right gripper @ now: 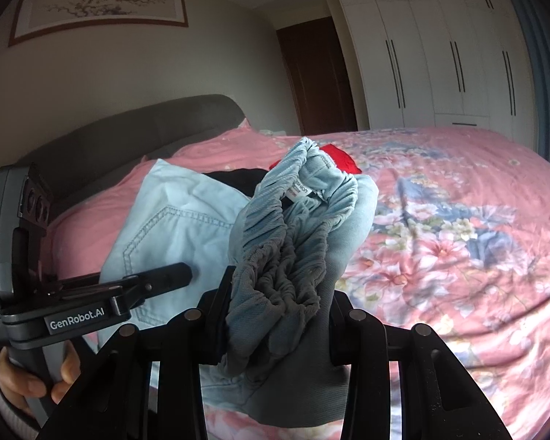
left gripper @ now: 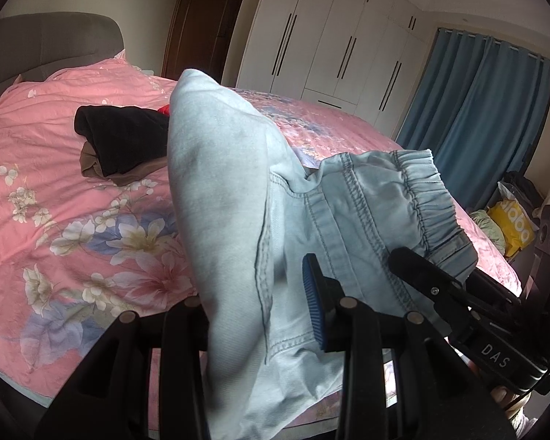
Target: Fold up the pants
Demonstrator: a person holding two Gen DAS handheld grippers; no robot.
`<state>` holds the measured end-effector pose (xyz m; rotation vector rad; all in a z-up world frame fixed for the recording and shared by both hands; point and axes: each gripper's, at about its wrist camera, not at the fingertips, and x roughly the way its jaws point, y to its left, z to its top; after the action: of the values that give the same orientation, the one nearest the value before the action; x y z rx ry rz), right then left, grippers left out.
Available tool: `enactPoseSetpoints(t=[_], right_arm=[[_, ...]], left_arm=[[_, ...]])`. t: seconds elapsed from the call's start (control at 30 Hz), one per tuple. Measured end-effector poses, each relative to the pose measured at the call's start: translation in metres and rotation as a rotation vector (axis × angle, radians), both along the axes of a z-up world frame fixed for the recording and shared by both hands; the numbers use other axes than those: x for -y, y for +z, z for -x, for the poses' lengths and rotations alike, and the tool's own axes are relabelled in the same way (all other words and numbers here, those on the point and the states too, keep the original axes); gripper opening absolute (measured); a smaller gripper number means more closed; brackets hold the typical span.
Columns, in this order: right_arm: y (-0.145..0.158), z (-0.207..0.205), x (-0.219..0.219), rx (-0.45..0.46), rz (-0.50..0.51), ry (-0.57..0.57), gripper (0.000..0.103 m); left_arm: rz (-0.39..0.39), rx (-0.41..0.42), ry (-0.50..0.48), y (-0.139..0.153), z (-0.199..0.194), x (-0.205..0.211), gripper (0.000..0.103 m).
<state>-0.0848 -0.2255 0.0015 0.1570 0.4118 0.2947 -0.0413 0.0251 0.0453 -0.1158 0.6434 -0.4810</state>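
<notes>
I had the pants (left gripper: 238, 198) lifted off the bed (left gripper: 55, 168), left gripper (left gripper: 260, 304) pinching the seat, right gripper (right gripper: 278, 293) clamped on what looked like the waistband. To fold well, I needed both grips level, keeping the cloth taut.

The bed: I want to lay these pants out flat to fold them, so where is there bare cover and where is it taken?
Free: the wide stretch of floral bedcover on the wardrobe side, and the near strip in front of the dark clothes pile. Crowded: mid-bed towards the headboard, where that pile and a red item lie. The light blue pants hang from both grippers.
</notes>
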Motion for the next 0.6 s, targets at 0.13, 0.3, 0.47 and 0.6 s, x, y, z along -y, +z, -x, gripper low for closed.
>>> enactPoseSetpoints(t=[0.13,0.3,0.47,0.6], right_arm=[[0.004,-0.005,0.0,0.014,0.002,-0.001,0.041],[0.012,-0.011,-0.001,0.035,0.007,-0.003,0.041],[0.017,-0.022,0.002,0.054,0.007,-0.008,0.041],[0.021,-0.029,0.002,0.067,0.016,-0.011,0.041]], left_arm=[[0.0,0.017,0.0,0.005,-0.005,0.001,0.033],[0.0,0.044,-0.004,0.014,-0.012,0.001,0.033],[0.0,0.064,-0.004,0.02,-0.02,0.003,0.033],[0.0,0.065,-0.004,0.022,-0.029,0.006,0.034]])
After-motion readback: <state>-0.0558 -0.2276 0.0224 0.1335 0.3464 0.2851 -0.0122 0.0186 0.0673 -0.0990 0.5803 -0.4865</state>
